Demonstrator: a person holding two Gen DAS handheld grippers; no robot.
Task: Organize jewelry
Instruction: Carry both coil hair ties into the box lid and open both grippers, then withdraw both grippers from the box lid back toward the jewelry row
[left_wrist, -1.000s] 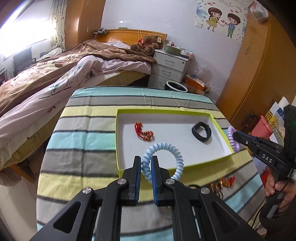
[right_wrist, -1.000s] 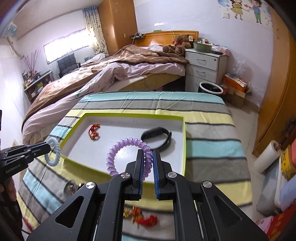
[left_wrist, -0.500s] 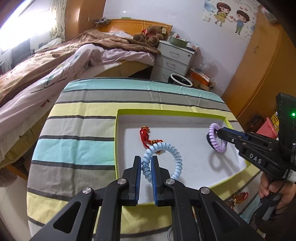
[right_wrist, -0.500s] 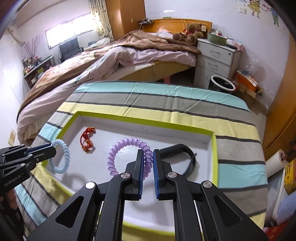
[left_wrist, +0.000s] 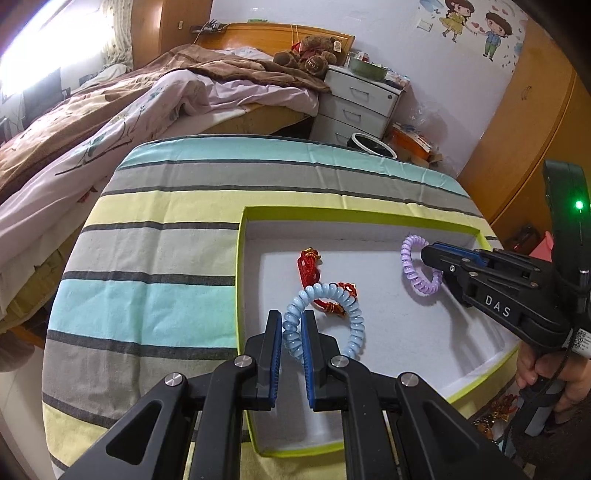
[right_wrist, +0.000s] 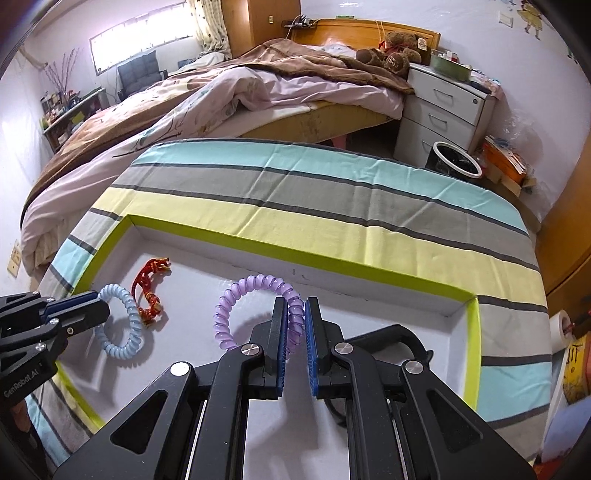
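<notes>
A: How will these coil bracelets handle?

B: Light and springy, I'd judge; soft plastic that gives under the pads. Pinching one strand of the loop looks enough.

A: And now?

B: The left gripper (left_wrist: 291, 349) has its fingers clamped on the pale blue coil bracelet (left_wrist: 325, 321), which hangs over the green-rimmed white tray (left_wrist: 369, 213) above a red knotted bracelet (left_wrist: 314, 275). The right gripper (right_wrist: 295, 349) is pinched on the glossy lilac coil bracelet (right_wrist: 255, 306), low over the same tray on the striped worktop (right_wrist: 332, 192).
</notes>
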